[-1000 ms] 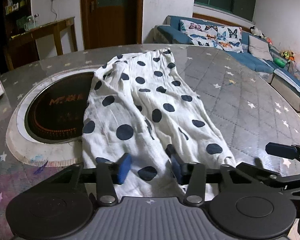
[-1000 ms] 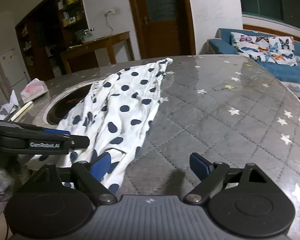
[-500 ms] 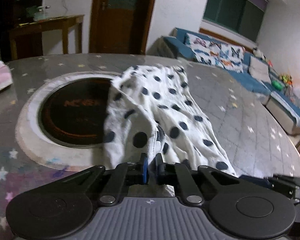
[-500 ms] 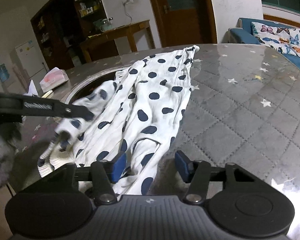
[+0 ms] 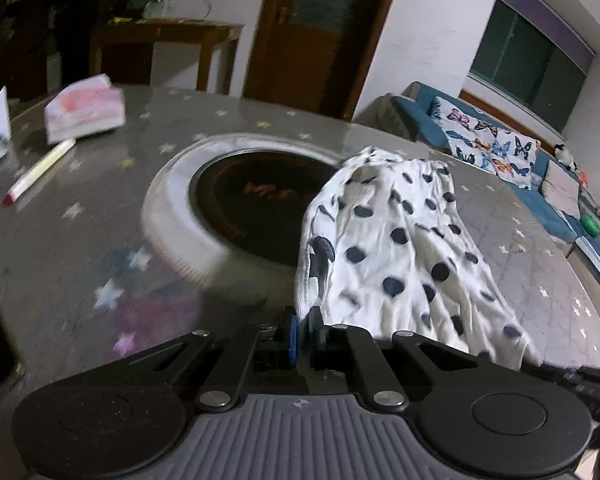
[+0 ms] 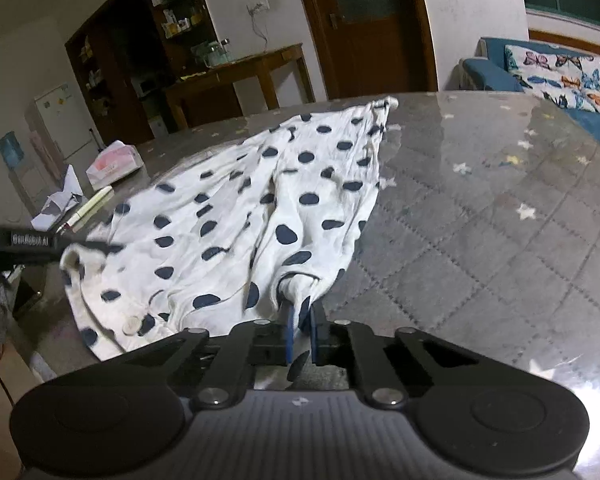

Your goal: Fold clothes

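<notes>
Polka-dot garment [image 6: 268, 216], white with dark blue spots, lies spread on the round table [image 6: 480, 240], reaching from the near edge to the far side, and its left part covers a piece of the round black hob [image 5: 252, 208] that is sunk in the middle of the table. At the far left of the table there are a tissue pack [image 5: 84, 108], a pen [image 5: 40, 168] and some crumpled paper [image 6: 56, 204], all well apart from the cloth. The left gripper [image 5: 304, 330] is clenched on the near left edge of the garment, and the cloth rises a little from its closed pads. More to the right, the right gripper [image 6: 302, 320] is also clenched, and it pinches a small bunch of the near right hem, which stands up between its blue pads. I judge that the cloth is thin, light and very soft: it wrinkles easily, it has many small folds, and it will hang down wherever it is not held. The table cover looks smooth and shiny, with a quilted pattern and little stars, so the cloth may slide on it. The two near corners seem to be good places to hold, because from there the near edge can be kept straight. Whether this is an early fold or a later one, the pictures do not settle.
</notes>
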